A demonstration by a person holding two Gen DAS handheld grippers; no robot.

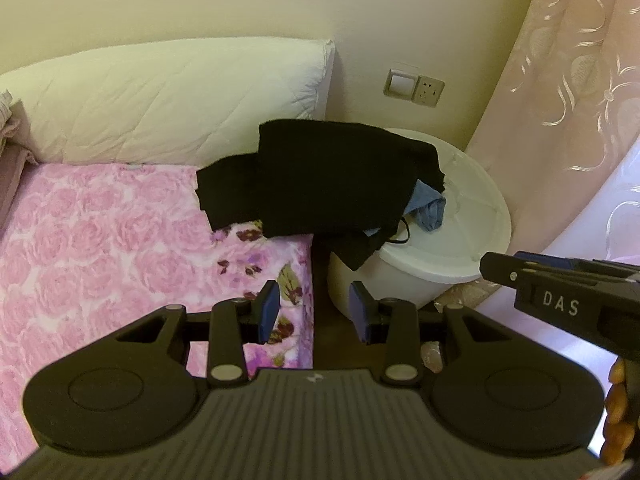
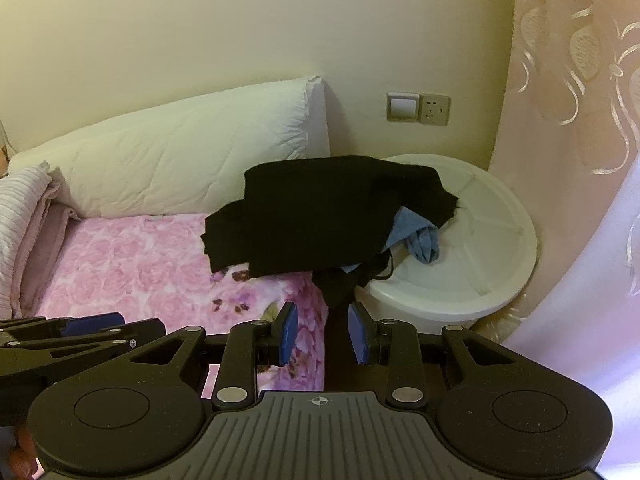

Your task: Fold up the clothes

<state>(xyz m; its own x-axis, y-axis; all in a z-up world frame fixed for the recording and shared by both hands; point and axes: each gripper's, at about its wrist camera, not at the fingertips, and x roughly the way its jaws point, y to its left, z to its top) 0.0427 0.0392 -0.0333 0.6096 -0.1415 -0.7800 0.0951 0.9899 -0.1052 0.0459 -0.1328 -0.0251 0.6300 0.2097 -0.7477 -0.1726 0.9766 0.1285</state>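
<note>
A pile of black clothes (image 1: 320, 176) (image 2: 320, 216) lies across the bed's far corner and onto a white round tub (image 1: 472, 216) (image 2: 480, 248); a blue garment (image 1: 430, 208) (image 2: 420, 240) peeks from under it. My left gripper (image 1: 316, 312) hovers open over the bed's edge, short of the pile, with nothing between its blue pads. My right gripper (image 2: 323, 330) is likewise open and empty, a little to the right. Each gripper shows at the edge of the other's view: the right gripper's body (image 1: 560, 300) and the left gripper's body (image 2: 72, 340).
The bed (image 1: 100, 240) (image 2: 132, 264) has a pink rose-patterned cover, with a white pillow (image 1: 172, 104) (image 2: 192, 156) against the wall. A wall switch and socket (image 1: 414, 88) (image 2: 418, 109) sit above the tub. A pink curtain (image 1: 568, 80) (image 2: 580, 120) hangs on the right. Folded pale bedding (image 2: 20, 220) lies far left.
</note>
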